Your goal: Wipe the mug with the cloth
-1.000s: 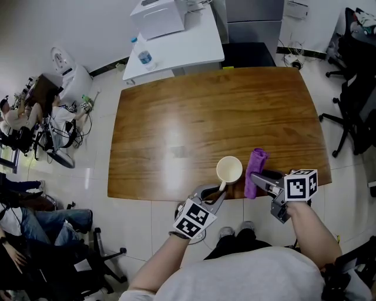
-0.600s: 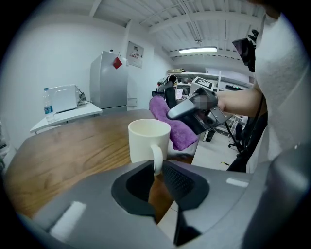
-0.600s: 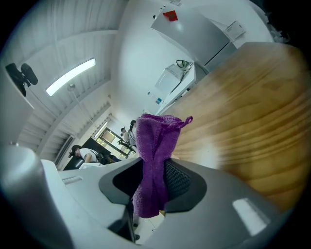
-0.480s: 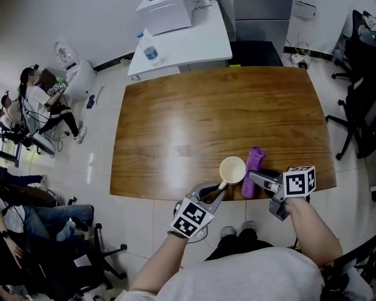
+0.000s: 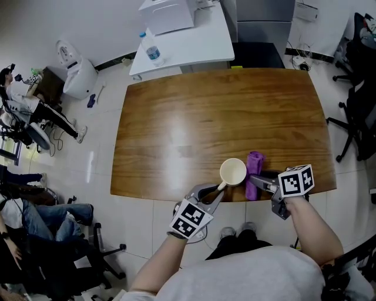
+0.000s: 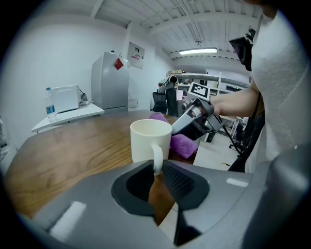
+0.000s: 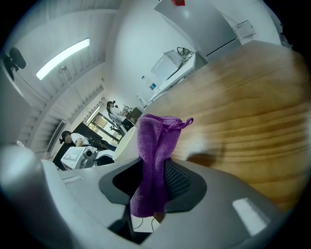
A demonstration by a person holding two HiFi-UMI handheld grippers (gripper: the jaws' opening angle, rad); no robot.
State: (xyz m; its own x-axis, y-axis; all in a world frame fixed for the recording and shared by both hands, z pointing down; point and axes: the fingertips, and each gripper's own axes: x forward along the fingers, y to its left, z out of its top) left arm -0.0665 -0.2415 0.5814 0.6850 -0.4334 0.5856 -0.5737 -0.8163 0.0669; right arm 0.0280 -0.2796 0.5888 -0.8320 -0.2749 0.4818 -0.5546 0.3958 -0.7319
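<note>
A cream mug [image 5: 233,173] [image 6: 149,140] stands upright near the front edge of the wooden table [image 5: 217,117]. My left gripper [image 5: 218,194] [image 6: 156,171] is shut on the mug's handle [image 6: 157,156]. A purple cloth [image 5: 254,167] [image 7: 153,160] hangs folded between the jaws of my right gripper [image 5: 258,181] [image 7: 154,187], which is shut on it. The cloth sits just right of the mug, close to its side; its edge [image 6: 181,143] shows behind the mug in the left gripper view. Whether cloth and mug touch I cannot tell.
A white side table [image 5: 182,41] with a printer [image 5: 167,14] and a water bottle [image 5: 152,53] stands beyond the far edge. Office chairs [image 5: 355,111] are at the right. People sit on the floor at the left [image 5: 29,111]. A grey cabinet [image 5: 264,23] stands at the back.
My right gripper has sunk a little with the cloth and drawn nearer the mug's side. The mug and left gripper stay put.
</note>
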